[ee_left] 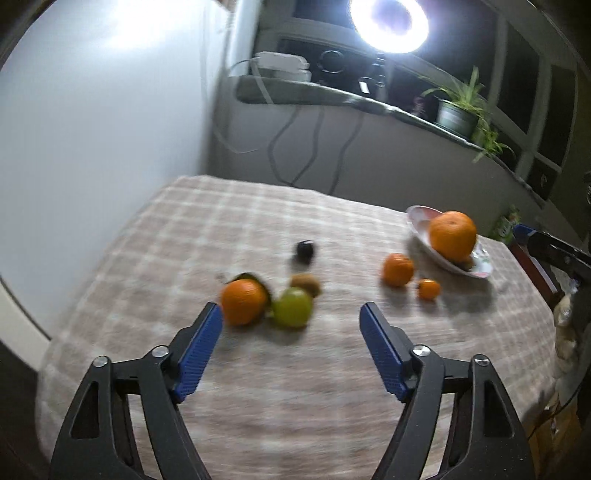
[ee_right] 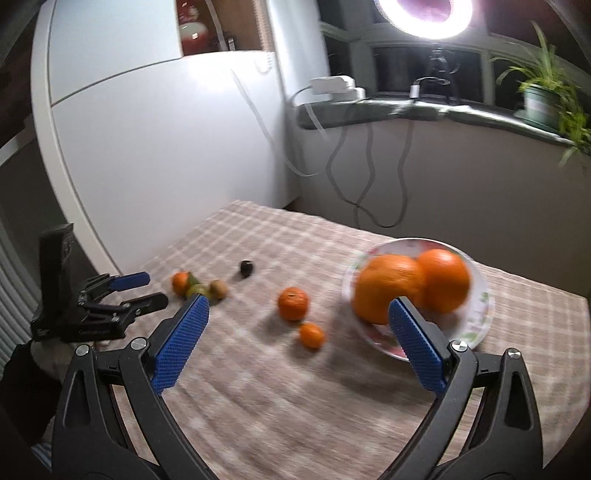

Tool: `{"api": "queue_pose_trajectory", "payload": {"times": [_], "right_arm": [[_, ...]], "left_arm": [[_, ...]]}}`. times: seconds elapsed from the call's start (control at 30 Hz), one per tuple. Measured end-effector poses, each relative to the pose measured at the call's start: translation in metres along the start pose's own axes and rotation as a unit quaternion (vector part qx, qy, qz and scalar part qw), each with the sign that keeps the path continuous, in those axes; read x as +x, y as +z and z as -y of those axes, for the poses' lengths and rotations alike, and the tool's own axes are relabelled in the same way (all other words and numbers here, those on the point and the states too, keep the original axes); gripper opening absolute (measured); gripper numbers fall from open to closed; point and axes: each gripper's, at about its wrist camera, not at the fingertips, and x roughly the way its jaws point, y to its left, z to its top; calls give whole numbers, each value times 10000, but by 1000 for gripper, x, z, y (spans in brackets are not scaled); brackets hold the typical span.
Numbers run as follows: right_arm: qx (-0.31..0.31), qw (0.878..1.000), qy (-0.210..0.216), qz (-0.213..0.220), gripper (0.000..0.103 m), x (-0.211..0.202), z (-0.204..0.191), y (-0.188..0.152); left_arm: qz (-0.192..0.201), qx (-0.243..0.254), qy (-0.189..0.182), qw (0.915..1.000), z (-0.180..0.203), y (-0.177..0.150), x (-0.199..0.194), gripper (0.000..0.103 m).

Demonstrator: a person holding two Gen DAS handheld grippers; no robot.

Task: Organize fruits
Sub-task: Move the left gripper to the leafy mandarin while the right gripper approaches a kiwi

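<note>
On the plaid tablecloth, an orange (ee_left: 243, 301), a green apple (ee_left: 291, 308) and a kiwi (ee_left: 306, 284) lie bunched together. A dark fruit (ee_left: 306, 251) sits behind them. My left gripper (ee_left: 291, 308) is open just short of this bunch, holding nothing. A mandarin (ee_right: 293, 308) and a smaller one (ee_right: 311, 335) lie left of a flowered plate (ee_right: 480, 321) holding two large oranges (ee_right: 388, 288). My right gripper (ee_right: 299, 302) is open and empty above the cloth, facing the mandarins and plate. The left gripper (ee_right: 157, 288) also shows at the bunch (ee_right: 195, 290).
A white fridge (ee_right: 166, 147) stands behind the table's left side. A windowsill (ee_right: 406, 107) at the back carries a ring light (ee_right: 424, 18), chargers with hanging cables and a potted plant (ee_right: 543, 99). The cloth's edge (ee_left: 546, 314) drops off at the right.
</note>
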Motion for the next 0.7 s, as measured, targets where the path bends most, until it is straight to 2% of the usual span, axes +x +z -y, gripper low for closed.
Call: {"api": "queue_pose_trajectory", "payload": {"times": [0.17, 0.27, 0.37, 0.53, 0.7], "right_arm": [[-256, 9990, 306, -183, 94, 26, -28, 6], [-319, 9977, 462, -380, 86, 47, -39, 10], [-300, 9957, 602, -644, 73, 71, -50, 13], [-69, 9911, 771, -1080, 54, 109, -57, 16], [405, 9838, 1030, -1407, 47, 142, -52, 17]], "left_arm": [[-52, -313, -4, 9995, -27, -3, 4, 64], [-117, -414, -107, 9990, -36, -2, 10, 55], [-197, -583, -263, 9978, -44, -3, 18, 48], [-286, -779, -394, 9958, -54, 0, 28, 46], [-356, -819, -477, 9949, -57, 5, 36, 46]]}}
